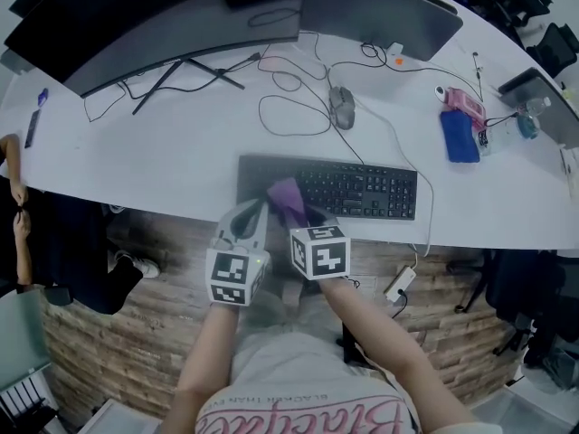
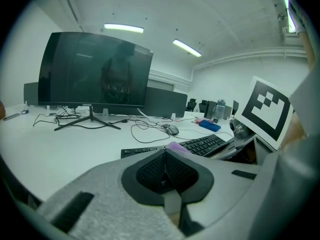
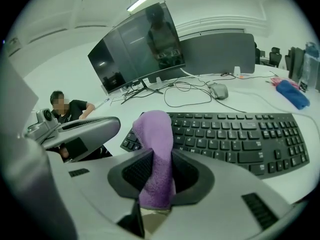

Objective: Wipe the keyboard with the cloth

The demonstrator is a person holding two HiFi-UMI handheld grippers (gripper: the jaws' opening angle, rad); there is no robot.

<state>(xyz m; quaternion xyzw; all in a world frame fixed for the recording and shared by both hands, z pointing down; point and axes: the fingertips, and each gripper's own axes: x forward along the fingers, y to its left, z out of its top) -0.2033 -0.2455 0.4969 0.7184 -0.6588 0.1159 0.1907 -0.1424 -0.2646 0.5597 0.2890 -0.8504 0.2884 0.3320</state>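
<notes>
Apparently early: right hand-held gripper (image 3: 161, 156) clamps the purple cloth (image 3: 155, 129) at the black keyboard's (image 3: 235, 139) left end. Left hand-held gripper (image 2: 165, 154) is closed and empty. Most keys are likely unwiped.

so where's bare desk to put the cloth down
Widest bare desk: left of the keyboard, in front of the monitor stand. Also right of the keyboard, in front of the blue pouch. Behind the keyboard, cables and mouse crowd it.

cloth (image 3: 156, 149) – fuzzy purple fabric | keyboard (image 3: 235, 134) – matt black plastic | desk (image 1: 181, 152) smooth white, slight sheen
</notes>
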